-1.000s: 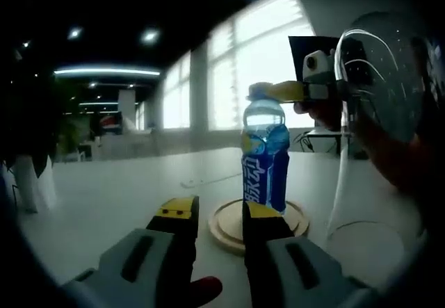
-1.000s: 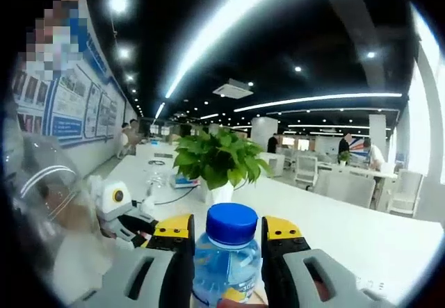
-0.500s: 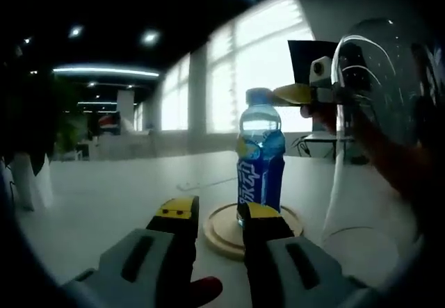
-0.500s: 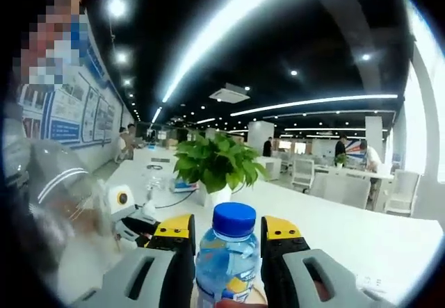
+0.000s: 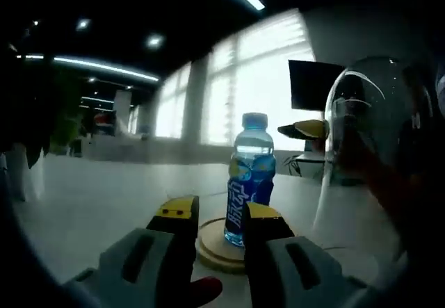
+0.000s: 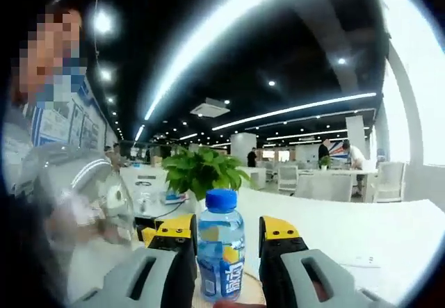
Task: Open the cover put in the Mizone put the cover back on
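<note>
A Mizone bottle [image 5: 250,176] with a blue cap and blue label stands upright on a round wooden base [image 5: 212,247] on the white table. My left gripper [image 5: 220,211] is open just in front of the base, with nothing between its jaws. The clear glass dome cover [image 5: 368,155] rests to the right of the bottle, off the base. In the right gripper view the bottle [image 6: 221,252] stands beyond my open right gripper [image 6: 226,228], with the jaws clear of it. That gripper's yellow finger [image 5: 306,128] hangs beside the bottle neck, apart from it. The dome [image 6: 62,204] is at the left.
A potted green plant [image 6: 201,172] stands on the table behind the bottle. Office chairs [image 6: 313,183] and people are far back. Bright windows [image 5: 236,92] are behind the bottle in the left gripper view. A hand shows dimly through the dome.
My right gripper has let go of the bottle's neck and drawn back from it. The bottle now stands alone on the wooden base. The left gripper view has shifted slightly.
</note>
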{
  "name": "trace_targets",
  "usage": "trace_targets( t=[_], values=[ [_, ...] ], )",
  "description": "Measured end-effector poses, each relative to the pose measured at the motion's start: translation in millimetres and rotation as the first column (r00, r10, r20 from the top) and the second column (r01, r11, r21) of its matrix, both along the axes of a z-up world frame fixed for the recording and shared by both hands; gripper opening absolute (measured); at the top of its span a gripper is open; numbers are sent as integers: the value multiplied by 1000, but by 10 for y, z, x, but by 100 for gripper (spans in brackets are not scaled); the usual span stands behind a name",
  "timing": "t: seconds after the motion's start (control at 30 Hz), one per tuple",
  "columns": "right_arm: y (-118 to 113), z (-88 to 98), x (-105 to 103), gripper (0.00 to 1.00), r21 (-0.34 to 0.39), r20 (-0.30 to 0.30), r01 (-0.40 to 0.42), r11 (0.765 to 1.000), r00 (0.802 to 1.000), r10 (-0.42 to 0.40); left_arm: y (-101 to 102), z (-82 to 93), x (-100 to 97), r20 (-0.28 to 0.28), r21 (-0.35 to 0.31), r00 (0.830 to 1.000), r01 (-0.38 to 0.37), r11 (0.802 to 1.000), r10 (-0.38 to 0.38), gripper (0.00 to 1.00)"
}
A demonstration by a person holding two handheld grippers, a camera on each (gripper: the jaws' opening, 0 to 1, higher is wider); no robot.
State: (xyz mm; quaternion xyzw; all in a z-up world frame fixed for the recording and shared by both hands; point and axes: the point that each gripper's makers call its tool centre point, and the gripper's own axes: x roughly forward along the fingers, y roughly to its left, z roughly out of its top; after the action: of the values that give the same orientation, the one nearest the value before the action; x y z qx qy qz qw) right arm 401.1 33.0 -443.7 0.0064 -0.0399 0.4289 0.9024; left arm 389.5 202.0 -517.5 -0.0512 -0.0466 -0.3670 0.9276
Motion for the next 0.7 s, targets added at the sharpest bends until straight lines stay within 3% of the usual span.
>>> trace_targets(
  t=[0.17,0.37,0.5,0.7],
  values=[
    [-167,-122,-70,28,14,-23,24,1000,999,-24,-10,5,-4,10,9,1000,4,1000,-4,19],
    [-408,-204,-193,28,13,4,95,995,996,-95,-34,22,-21,7,-9,1000,18,1000,-18,19],
    [-491,-288,-293,27,5,9,100,995,995,-100,-35,12,-18,14,10,1000,12,1000,-12,19],
    [-588,-422,-378,27,-9,52,121,993,991,-120,-2,78,-26,28,-17,1000,11,1000,-11,19]
  ],
)
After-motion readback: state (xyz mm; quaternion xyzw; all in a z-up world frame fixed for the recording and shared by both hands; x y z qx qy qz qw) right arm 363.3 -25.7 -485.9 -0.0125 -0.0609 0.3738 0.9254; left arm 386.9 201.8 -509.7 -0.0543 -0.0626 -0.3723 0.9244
